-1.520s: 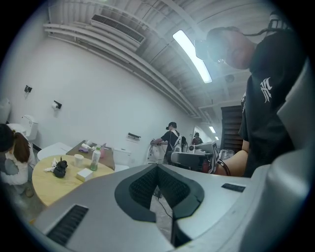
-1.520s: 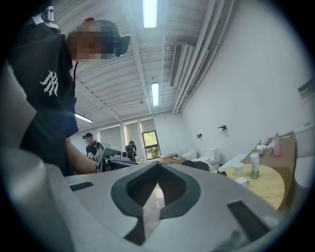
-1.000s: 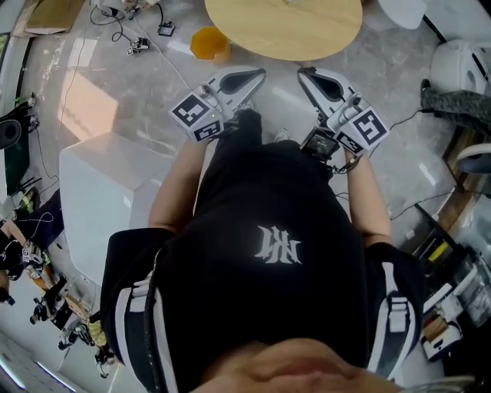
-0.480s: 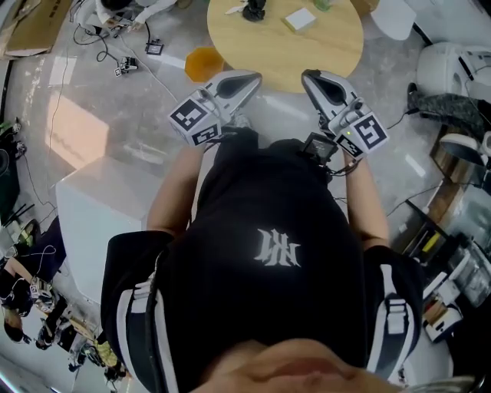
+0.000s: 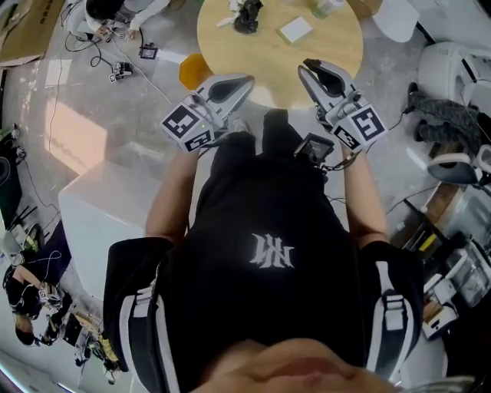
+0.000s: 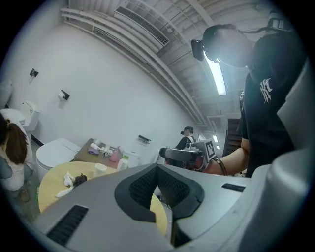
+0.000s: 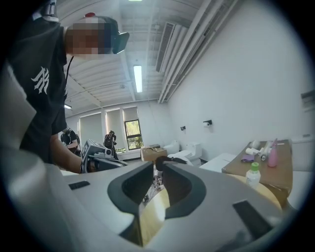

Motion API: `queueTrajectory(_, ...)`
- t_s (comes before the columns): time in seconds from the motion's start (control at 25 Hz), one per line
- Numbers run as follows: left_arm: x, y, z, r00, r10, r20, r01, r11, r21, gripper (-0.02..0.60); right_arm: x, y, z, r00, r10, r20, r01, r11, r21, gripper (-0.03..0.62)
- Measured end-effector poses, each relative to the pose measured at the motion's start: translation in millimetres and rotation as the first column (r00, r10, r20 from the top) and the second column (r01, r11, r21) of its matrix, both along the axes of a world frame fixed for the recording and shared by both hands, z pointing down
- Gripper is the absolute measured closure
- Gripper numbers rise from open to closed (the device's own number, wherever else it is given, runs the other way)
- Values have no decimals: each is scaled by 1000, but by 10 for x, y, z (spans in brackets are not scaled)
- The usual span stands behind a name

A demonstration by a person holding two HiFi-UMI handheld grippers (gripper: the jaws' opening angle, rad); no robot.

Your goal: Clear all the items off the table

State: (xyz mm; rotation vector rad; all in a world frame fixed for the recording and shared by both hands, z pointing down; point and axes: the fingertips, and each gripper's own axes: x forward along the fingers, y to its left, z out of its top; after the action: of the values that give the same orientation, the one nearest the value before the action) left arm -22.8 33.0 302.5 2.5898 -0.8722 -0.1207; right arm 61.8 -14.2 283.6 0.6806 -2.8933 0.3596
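We hold both grippers over the near edge of the round table [image 5: 265,57]. Our left gripper [image 5: 247,78] is clenched on nothing. Our right gripper [image 5: 308,69] is opening, with a thin gap and nothing between its jaws. A white pad [image 5: 295,29], a dark lump [image 5: 245,17] and a bottle [image 7: 252,173] sit on the far side, well apart from both.

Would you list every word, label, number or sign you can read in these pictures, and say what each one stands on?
"NY", an interlocked white monogram, as best I can tell: on the black shirt.
Left marker cube and right marker cube: black-and-white square patterns, no letters.
Green-capped bottle: label too small to read.
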Motion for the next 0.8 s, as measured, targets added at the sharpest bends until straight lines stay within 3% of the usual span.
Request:
queueTrajectory(0.12,-12,-208,14,999,-35,1,35,999,-26,569,33,-315,164,1000,2,14,-1,999,-32,530)
queueTrajectory(0.2,-43,-352,-5,998,-70,-8,69,997,-43,569,36,-577,275,1000,10,16,-9,999,-53,485)
queueTrajectory(0.36,-20,-610,-11,994,-112,-17,111,992,-64,569,3,-1156,518,999,35,35,-32,994,-105,454)
queueTrajectory(0.44,25,-751,34,994,-109,-14,107,992,-69,569,-43,-1405,637,999,40,14,-39,995,-96,453)
queueTrajectory(0.52,51,-924,146,995,-99,12,100,992,-71,569,-88,-1606,761,999,44,-30,-46,996,-75,405)
queueTrajectory(0.64,62,-1187,339,995,-91,34,93,993,-77,569,-170,-1817,986,995,57,-85,-62,996,-62,404)
queueTrajectory(0.72,89,-1315,488,995,-82,53,87,992,-87,569,-221,-1926,1153,993,70,-100,-78,994,-77,326)
queueTrajectory(0.8,122,-1421,582,995,-85,48,89,991,-97,569,-263,-2030,1279,989,92,-113,-101,991,-86,326)
